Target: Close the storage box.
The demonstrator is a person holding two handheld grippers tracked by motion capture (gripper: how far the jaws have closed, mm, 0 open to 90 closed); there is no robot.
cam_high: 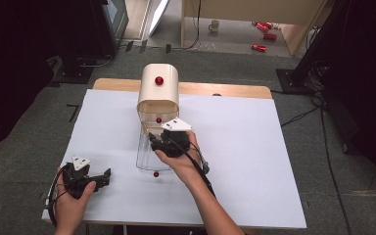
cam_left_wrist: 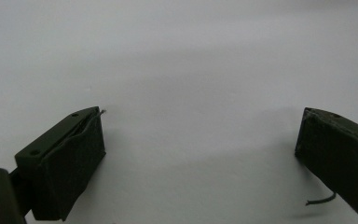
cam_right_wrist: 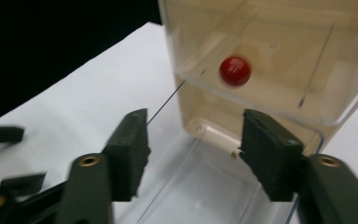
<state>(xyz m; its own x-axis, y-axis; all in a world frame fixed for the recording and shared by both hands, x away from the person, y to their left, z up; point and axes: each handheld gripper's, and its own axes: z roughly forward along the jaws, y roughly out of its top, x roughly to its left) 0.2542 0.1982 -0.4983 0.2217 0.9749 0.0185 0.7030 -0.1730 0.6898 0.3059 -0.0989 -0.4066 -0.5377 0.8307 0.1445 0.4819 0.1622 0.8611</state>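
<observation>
While the left gripper rests wide open on the white worktop, jaws empty. Right gripper: open, empty, over clear plastic drawer. Small red ball inside cream box.

You have three red knobs in front of you, one cream cabinet, one clear drawer, two grippers.
</observation>
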